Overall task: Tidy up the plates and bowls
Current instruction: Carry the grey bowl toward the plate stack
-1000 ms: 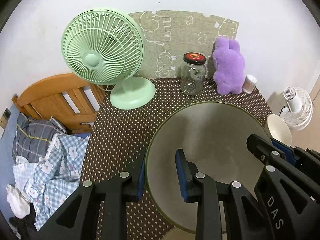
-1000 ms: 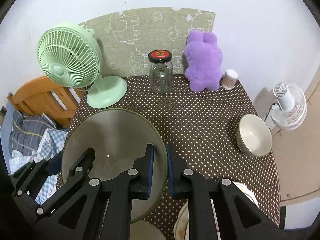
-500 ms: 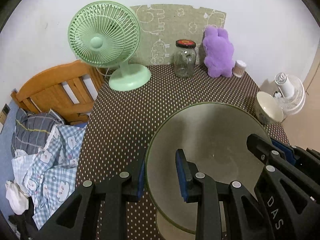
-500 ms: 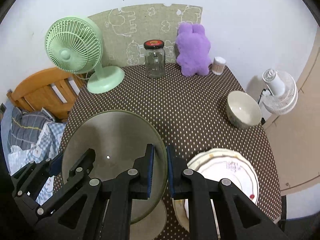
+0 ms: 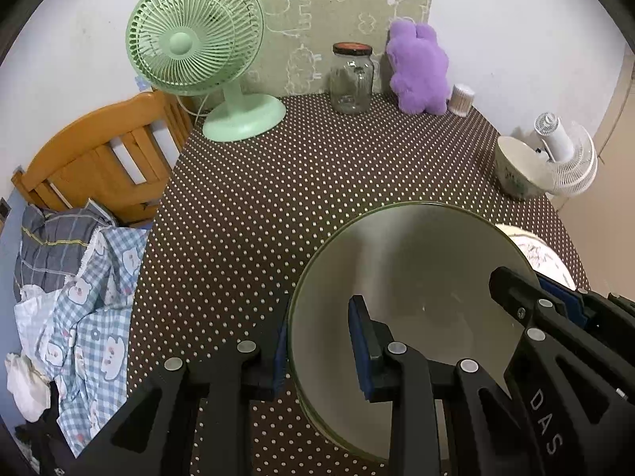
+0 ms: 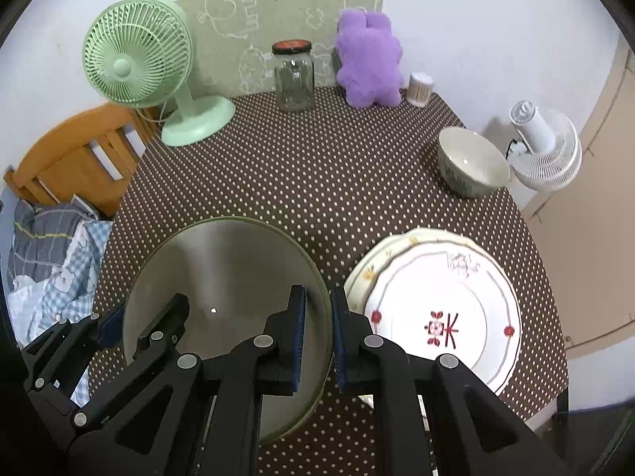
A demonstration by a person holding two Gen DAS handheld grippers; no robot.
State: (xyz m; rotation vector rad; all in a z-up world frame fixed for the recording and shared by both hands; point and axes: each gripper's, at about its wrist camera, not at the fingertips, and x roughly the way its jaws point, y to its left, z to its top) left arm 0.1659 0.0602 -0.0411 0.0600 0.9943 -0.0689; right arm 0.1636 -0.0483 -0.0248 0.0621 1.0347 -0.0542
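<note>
Item: grey bowl (image 6: 222, 277), both tongs pinching rim, left tongs (image 5: 319, 353), right tongs (image 6: 317, 333). Step: carrying over surface (image 6: 317, 182). Next: lowering level beside plates (image 6: 436, 313).

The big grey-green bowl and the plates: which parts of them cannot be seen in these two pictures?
- Grey-green bowl: its near rim and underside are hidden by the right gripper and left gripper in both views.
- Plate stack: right wrist view, near edge behind gripper; count unclear.
- Left wrist view: only a sliver of the plates shows behind the bowl.

Green fan (image 5: 194, 45), glass jar (image 5: 351, 77) and purple plush (image 5: 417, 68) line the wall.
</note>
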